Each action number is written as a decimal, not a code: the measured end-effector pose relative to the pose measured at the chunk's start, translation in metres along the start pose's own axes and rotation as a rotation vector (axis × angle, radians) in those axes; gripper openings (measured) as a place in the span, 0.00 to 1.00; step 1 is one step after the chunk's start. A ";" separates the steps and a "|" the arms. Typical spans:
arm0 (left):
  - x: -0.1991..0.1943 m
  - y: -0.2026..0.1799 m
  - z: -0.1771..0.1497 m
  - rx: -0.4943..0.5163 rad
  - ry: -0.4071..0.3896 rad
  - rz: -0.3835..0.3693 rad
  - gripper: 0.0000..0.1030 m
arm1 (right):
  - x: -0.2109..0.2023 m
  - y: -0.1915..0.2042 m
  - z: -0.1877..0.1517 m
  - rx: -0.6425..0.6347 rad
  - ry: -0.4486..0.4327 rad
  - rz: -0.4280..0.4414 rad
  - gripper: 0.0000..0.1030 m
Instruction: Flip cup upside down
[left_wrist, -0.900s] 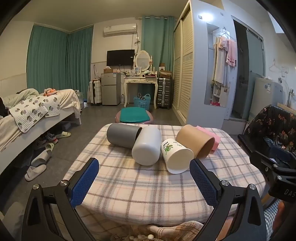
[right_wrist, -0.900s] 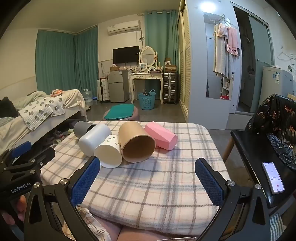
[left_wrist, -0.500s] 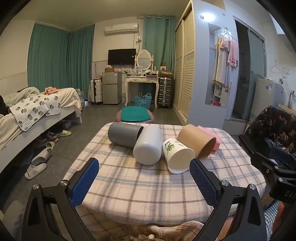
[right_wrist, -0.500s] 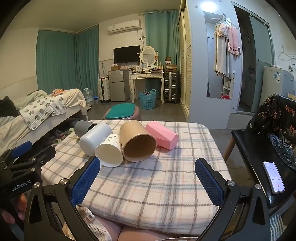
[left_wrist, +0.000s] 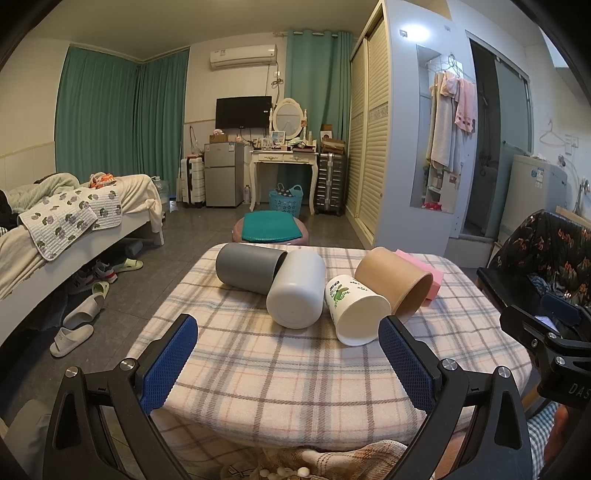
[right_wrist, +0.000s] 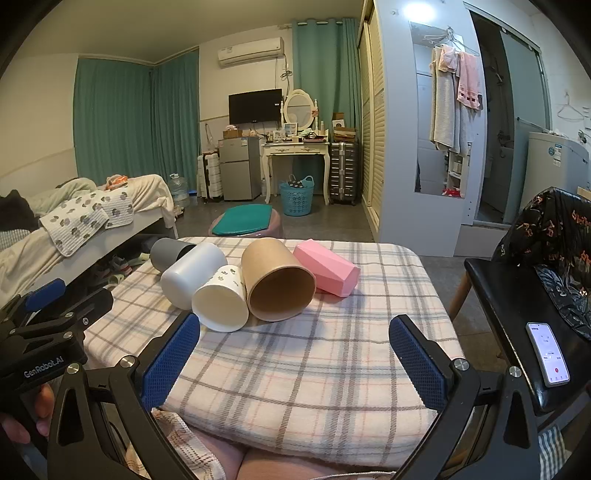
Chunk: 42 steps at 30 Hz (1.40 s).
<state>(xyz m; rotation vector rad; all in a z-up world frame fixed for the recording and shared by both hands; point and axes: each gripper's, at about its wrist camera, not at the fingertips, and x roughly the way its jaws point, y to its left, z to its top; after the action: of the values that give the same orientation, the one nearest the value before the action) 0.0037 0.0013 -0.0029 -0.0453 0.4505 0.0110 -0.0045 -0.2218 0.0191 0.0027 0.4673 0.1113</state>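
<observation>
Left wrist view. Left gripper: jaws spread wide, holding nothing, hovering over the near edge of the table, presumably so any cup can be approached from the front. Five cups lie on their sides in a touching row at about 12 o'clock from the gripper.
- Grey cup: at 11 o'clock; long axis runs left to right, mouth tucked behind its neighbour.
- Matte white cup: at 12 o'clock; long axis runs near to far, closed base towards the camera.
- Printed white cup: at 1 o'clock; the base appears to face near-right.
- Brown cup: at 1 o'clock, further off; mouth towards near-right.
- Pink cup: mostly hidden behind the brown one.

Right wrist view. Right gripper: jaws likewise released and empty, above the near table edge.
- Brown cup: at 12 o'clock; open mouth facing the camera, axis near to far.
- Printed white cup: at 11 o'clock, touching the brown cup.
- Matte white cup and grey cup: at 10 o'clock.
- Pink cup: at 1 o'clock; axis slanting near-right.

Which cup is meant is not determinable; none is yet upended.
</observation>
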 end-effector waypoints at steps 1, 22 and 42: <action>0.001 0.000 0.000 0.001 0.000 0.001 0.99 | 0.000 0.000 0.000 0.001 0.000 0.000 1.00; 0.001 0.001 0.000 0.001 0.004 0.000 0.99 | 0.009 0.004 -0.005 0.001 0.008 0.002 1.00; 0.002 0.001 0.000 0.001 0.005 0.000 0.99 | 0.005 0.003 -0.005 0.000 0.012 0.008 1.00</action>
<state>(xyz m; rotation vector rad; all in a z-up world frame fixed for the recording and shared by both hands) 0.0052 0.0019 -0.0033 -0.0448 0.4559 0.0104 -0.0026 -0.2185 0.0122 0.0038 0.4795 0.1194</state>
